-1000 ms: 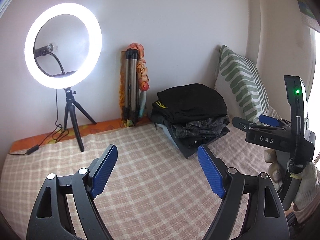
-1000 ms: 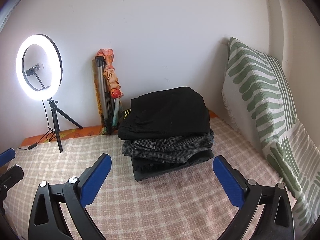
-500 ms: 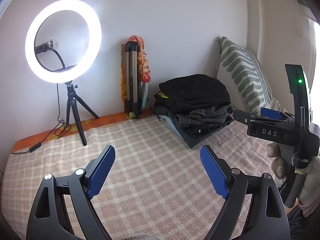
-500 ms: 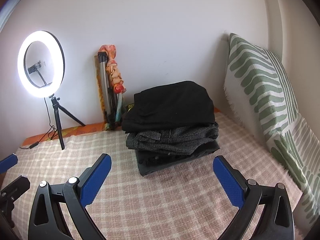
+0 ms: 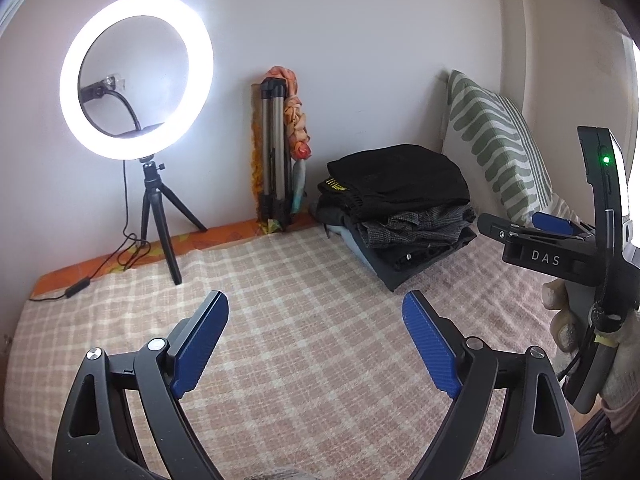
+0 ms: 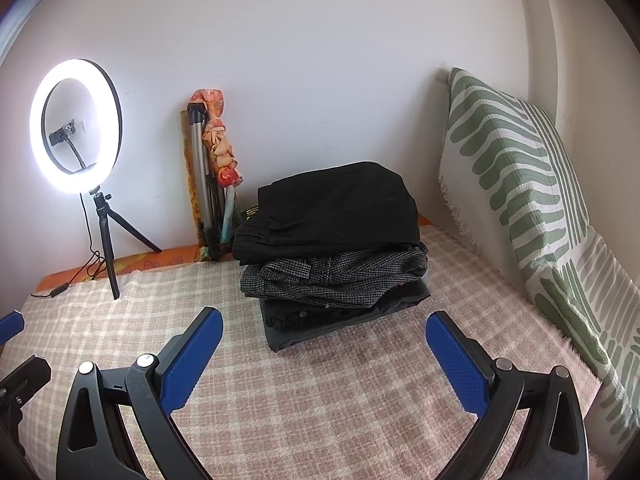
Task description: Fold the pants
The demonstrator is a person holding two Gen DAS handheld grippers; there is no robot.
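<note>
Left gripper (image 5: 316, 344): black plastic arms with blue, finely textured pads, jaws spread wide and just been opening further, nothing between them. Right gripper (image 6: 324, 350): same build, jaws likewise standing wide apart and empty. It also shows at the right edge of the left wrist view, held by a gloved hand (image 5: 624, 364), with a green indicator lit on its upright part.

Both tools hang over a bed cover (image 6: 320, 400) of soft woven cloth in a pink and cream check, lying mostly flat with slight ripples.

Stack of folded pants (image 6: 336, 240): ahead of the right gripper, roughly centred between its pads but well beyond them; ahead and to the right of the left gripper. Top layer is plain black matte fabric, below it a grey houndstooth weave, then dark layers at the base. Edges are squared but uneven, the lower layers jutting forward.

Right of the stack, a pillow (image 6: 516, 184) with a ribbed white cover and green leaf-shaped stripes leans against the wall. Left of the stack, a folded tripod (image 5: 274, 156) of metal tubes stands upright with an orange patterned cloth beside it. Further left, a lit ring light (image 5: 136, 76) on a small black tripod, its cable trailing along the orange edge.

The cover between the pads and the stack lies bare.
</note>
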